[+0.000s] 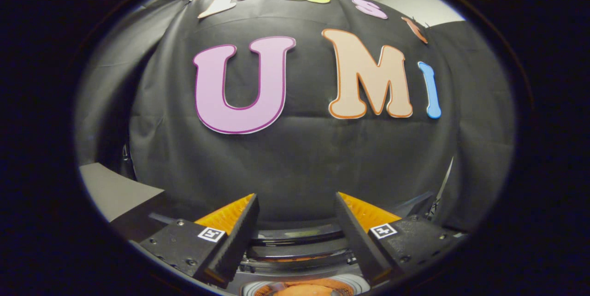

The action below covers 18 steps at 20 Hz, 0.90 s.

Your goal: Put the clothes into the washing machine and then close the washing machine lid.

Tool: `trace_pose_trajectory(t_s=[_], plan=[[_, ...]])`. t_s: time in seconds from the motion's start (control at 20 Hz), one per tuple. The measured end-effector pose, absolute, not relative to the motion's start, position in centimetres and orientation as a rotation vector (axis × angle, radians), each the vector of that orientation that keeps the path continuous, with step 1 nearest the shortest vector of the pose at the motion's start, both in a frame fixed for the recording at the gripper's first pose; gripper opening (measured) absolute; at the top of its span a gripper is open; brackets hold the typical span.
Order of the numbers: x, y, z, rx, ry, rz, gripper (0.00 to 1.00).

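My gripper (296, 204) is open, its two fingers spread wide with nothing between them. It is held high and faces the booth's black cloth wall. Low between the fingers I see the top of the washing machine (299, 252), with dark curved bands that look like its raised lid or rear panel. Below that, the round white rim of the drum opening (355, 282) shows. Something orange, probably clothes (302, 289), lies inside the opening. Most of the machine is hidden under the fingers.
The black cloth wall (299, 162) stands close ahead, beyond the machine. A grey surface (110, 190) lies off to the left of the left finger. A thin pale rod or edge (446, 178) leans by the wall on the right.
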<state>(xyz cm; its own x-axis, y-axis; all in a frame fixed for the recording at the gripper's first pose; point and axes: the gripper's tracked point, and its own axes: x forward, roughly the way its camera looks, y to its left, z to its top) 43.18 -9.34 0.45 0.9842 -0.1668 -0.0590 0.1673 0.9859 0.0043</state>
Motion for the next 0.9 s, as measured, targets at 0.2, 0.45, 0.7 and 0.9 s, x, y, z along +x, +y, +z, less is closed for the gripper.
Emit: trace_pose_trajectory(t_s=[0.2, 0.45, 0.7, 0.9], plan=[[42.4, -9.3, 0.4, 0.008, 0.045, -0.167, 0.99], [41.3, -9.2, 0.4, 0.011, 0.021, -0.165, 0.98], [40.7, -9.2, 0.0, 0.007, 0.025, -0.151, 0.99], [40.2, -9.2, -0.1, 0.008, 0.021, -0.146, 0.99]])
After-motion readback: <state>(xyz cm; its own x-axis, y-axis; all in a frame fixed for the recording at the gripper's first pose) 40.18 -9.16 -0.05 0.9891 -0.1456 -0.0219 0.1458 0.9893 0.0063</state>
